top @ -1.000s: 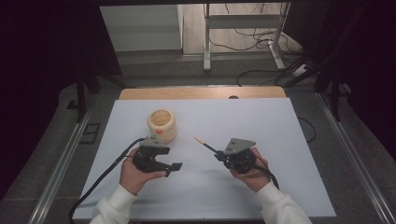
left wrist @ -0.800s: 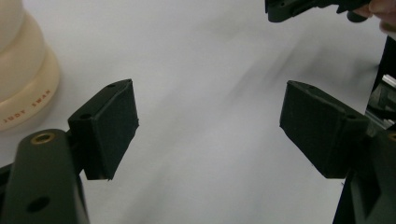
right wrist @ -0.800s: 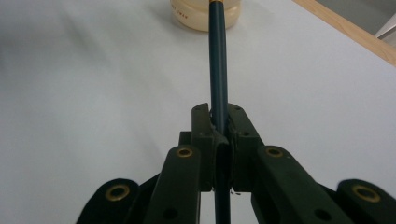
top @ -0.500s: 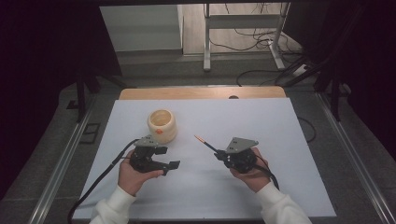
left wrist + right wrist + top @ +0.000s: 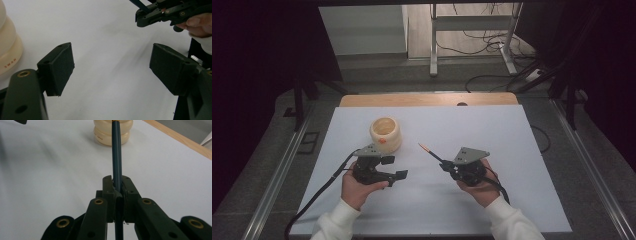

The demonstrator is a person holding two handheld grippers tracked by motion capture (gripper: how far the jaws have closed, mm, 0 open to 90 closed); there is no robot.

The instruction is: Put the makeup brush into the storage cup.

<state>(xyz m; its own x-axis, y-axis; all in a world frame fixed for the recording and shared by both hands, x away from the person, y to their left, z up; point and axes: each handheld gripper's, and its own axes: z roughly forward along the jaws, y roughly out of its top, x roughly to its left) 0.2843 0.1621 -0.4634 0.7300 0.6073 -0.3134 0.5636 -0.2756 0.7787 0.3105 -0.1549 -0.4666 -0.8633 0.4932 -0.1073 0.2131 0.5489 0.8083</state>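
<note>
A cream ribbed pot (image 5: 385,134) stands on the white table top (image 5: 492,125), left of centre. My left gripper (image 5: 395,168) hovers just in front of it and to its right, open, with bare table between its pads (image 5: 61,67); the pot (image 5: 7,50) sits beyond its left jaw. My right gripper (image 5: 447,165) is shut on a dark pencil (image 5: 430,151) whose orange end points toward the pot. In the right gripper view the pencil (image 5: 116,152) runs straight out from the closed jaws (image 5: 117,183) to the pot (image 5: 112,131). The right gripper (image 5: 142,18) also shows far off in the left gripper view.
A wooden strip (image 5: 427,99) borders the table's far edge (image 5: 180,138). Metal rails (image 5: 287,165) run along both sides. Cables (image 5: 319,192) trail from each gripper toward the near edge. Beyond the table are a floor with wires and a desk frame (image 5: 472,22).
</note>
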